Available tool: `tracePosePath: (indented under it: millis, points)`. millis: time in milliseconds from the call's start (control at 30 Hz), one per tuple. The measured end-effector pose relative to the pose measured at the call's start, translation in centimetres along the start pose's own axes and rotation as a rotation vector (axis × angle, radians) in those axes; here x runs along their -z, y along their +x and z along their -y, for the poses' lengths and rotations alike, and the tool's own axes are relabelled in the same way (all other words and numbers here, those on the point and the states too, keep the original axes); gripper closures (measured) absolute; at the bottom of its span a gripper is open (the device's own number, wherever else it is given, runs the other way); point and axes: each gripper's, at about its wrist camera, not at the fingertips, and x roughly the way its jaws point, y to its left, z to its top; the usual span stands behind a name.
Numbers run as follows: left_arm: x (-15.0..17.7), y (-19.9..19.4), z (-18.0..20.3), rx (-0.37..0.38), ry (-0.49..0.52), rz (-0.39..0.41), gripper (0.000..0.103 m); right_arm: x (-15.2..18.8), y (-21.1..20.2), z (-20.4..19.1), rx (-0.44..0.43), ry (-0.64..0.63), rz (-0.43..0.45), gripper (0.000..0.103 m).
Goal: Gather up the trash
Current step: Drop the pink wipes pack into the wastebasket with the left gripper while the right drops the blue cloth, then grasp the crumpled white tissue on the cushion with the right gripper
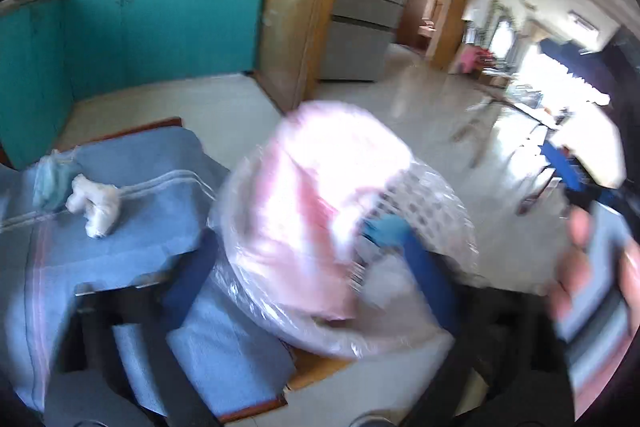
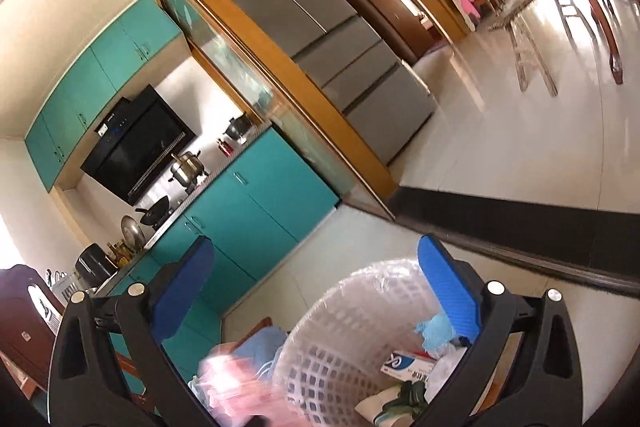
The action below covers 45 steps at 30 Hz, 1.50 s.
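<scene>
Trash sits partly gathered: a white mesh basket (image 2: 352, 339), lined with clear plastic, holds a blue crumpled glove (image 2: 434, 329), a small printed carton (image 2: 408, 363) and other scraps, while a pink plastic bag (image 1: 320, 211), blurred in both views, hangs right at the basket's rim, between the basket and the blue cloth (image 1: 132, 227) covering the table. Whether the bag is inside the rim or draped over it I cannot tell. A white wad of tissue (image 1: 96, 207) and a pale teal scrap (image 1: 50, 179) lie on that cloth, apart from the basket and not yet collected.

Both tongs stand spread wide. The right gripper (image 2: 320, 295) hovers over the basket with nothing between its blue pads; the left gripper (image 1: 304, 259) has the pink bag in front of it, but its pads do not look pressed on it.

The likely trouble: the bag, unheld, could slide down outside the basket onto the cloth or floor. The light basket could also tip if a finger catches its liner.

Around stand teal cabinets (image 2: 256, 203), a grey refrigerator (image 2: 340, 59) and a tiled floor (image 2: 520, 147). Nothing blocks the reach to the tissue.
</scene>
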Motion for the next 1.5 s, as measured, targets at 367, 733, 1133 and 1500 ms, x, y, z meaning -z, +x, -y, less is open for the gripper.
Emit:
tracePosePath:
  millis: [367, 733, 1133, 1500]
  points:
    - [5.3, -9.7, -13.9, -0.332, -0.132, 0.092, 0.006, 7.1, 3.3, -8.3, -0.139, -0.393, -0.297, 0.003]
    - [8.9, -13.6, -22.9, -0.454, -0.323, 0.122, 0.004, 18.0, 2.5, -15.1, -0.246, -0.76, -0.456, 0.003]
    - [8.6, -13.8, -22.0, -0.422, -0.307, 0.123, 0.004, 20.0, 2.8, -15.4, -0.216, -0.783, -0.491, 0.003]
    - [8.4, -12.6, -22.9, -0.442, -0.332, 0.101, 0.004, 25.7, 11.9, -18.4, -0.141, -0.772, -0.613, 0.002]
